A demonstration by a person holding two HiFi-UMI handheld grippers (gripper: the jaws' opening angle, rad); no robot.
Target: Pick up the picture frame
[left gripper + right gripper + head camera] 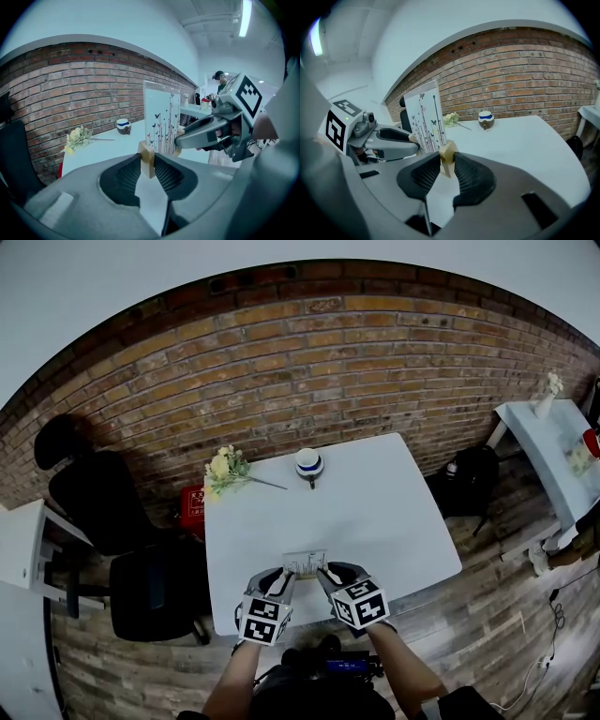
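Alt text: I held the picture frame (pixel 305 563) upright between both grippers, at the near edge of the white table (pixel 375 512). My left gripper (pixel 148 160) was clamped, jaws partly apart, on the frame's left foot (pixel 146 150); my right gripper (pixel 447 161) gripped the right foot (pixel 449 150) the same way. The grasp looked done, though I could not tell whether the frame had left the table. The next move called for raising both hands evenly, keeping the frame level.
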